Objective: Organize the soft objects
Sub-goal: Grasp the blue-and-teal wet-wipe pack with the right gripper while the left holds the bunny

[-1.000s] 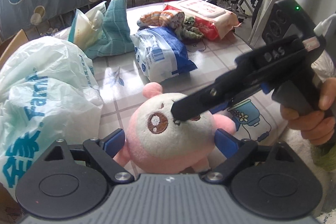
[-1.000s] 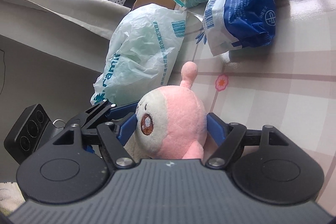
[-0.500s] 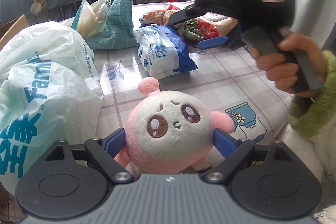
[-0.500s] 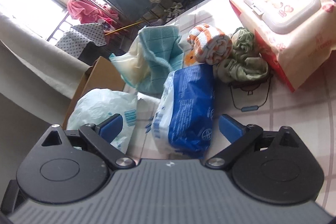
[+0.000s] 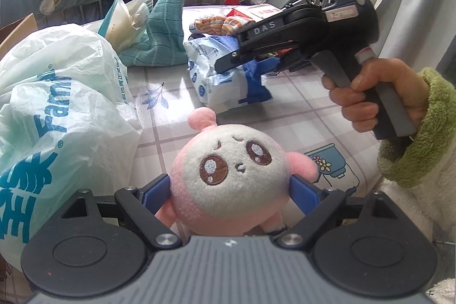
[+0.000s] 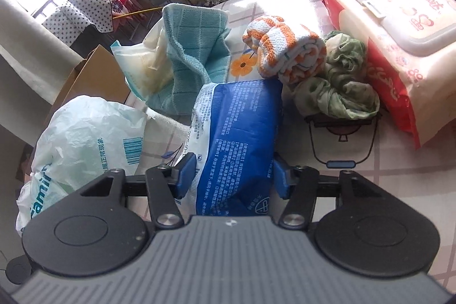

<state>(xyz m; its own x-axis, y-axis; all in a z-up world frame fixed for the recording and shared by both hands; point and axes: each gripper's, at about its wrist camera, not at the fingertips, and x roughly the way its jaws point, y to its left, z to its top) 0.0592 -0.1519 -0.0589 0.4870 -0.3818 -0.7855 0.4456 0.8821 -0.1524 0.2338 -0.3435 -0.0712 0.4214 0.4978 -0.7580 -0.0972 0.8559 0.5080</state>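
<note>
A pink and white plush toy (image 5: 230, 173) sits between the fingers of my left gripper (image 5: 230, 190), which is shut on it just above the table. My right gripper (image 6: 232, 175) has its blue pads on both sides of a blue and white soft pack (image 6: 239, 138) and presses on it; in the left wrist view the right gripper (image 5: 248, 67) reaches over the same pack (image 5: 225, 81). An orange and white rolled towel (image 6: 285, 50), a green cloth (image 6: 339, 84) and a teal cloth (image 6: 193, 59) lie behind the pack.
A white plastic bag (image 5: 48, 116) with blue print lies at the left; it also shows in the right wrist view (image 6: 82, 144). A wet-wipes pack (image 6: 399, 36) lies at the far right. A cardboard box (image 6: 97, 76) stands beyond the table's left edge. The tablecloth (image 5: 285, 127) is checked.
My right gripper left the plush toy, swung to the blue and white pack and came down around it. The left gripper kept hold of the plush toy.
</note>
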